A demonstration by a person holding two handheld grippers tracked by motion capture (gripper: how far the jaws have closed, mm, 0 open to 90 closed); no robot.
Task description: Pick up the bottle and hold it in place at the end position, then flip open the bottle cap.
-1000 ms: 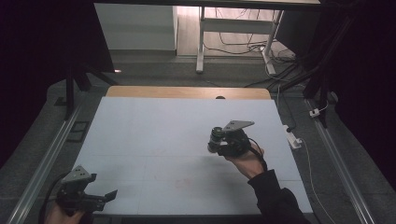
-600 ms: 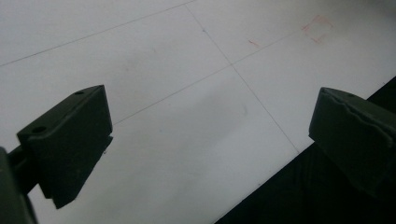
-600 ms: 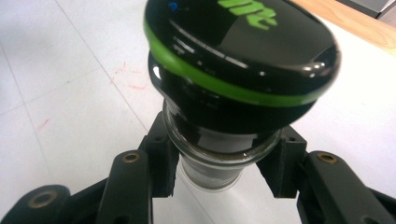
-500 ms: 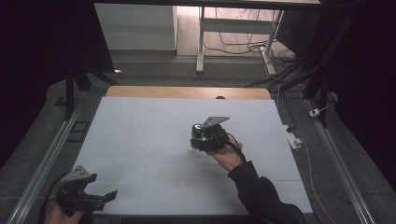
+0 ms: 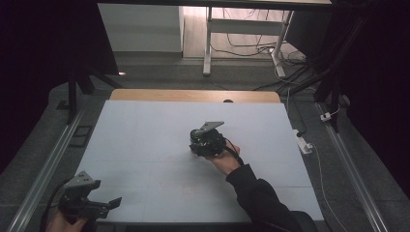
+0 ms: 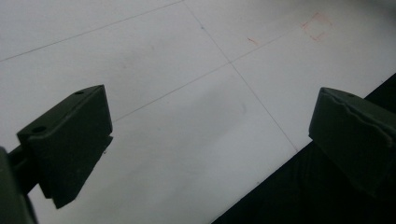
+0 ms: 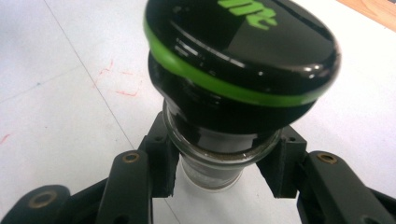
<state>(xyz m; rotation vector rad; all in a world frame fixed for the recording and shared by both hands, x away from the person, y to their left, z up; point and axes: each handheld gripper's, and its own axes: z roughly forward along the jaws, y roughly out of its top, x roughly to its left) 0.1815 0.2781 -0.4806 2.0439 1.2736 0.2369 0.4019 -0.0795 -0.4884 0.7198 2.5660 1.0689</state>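
— Look, what do the right tongs [image 7: 219, 179] have?

— A little glass jar [image 7: 219, 163] with a big black lid [image 7: 243, 56]. The lid has a green ring round it. The tongs squeeze the glass part just under the lid, one black pad on each side.

— Where is it on the surface [image 5: 145, 140]?

— Near the middle of the white surface, a bit to the right. From above I can see the hand [image 5: 223, 162] and the right tongs [image 5: 205, 143], but the jar is too small and dark to pick out there. I cannot tell if its bottom touches the surface or hangs just above it.

— And the left tongs [image 6: 210, 140]?

— Wide open, with nothing between them. They sit at the near left corner of the surface, well apart from the jar.

— What could go wrong?

— The glass is smooth and round, and the pads only hold a thin strip of it. I think it could slip — or twist — if the hand tips. The lid is wide and looks heavy, so the jar may be top-heavy. If the tongs open while it leans, I think it could fall over and roll. Glass can crack, too.

— So set it down flat first?

— Yes — flat, then let go slowly.
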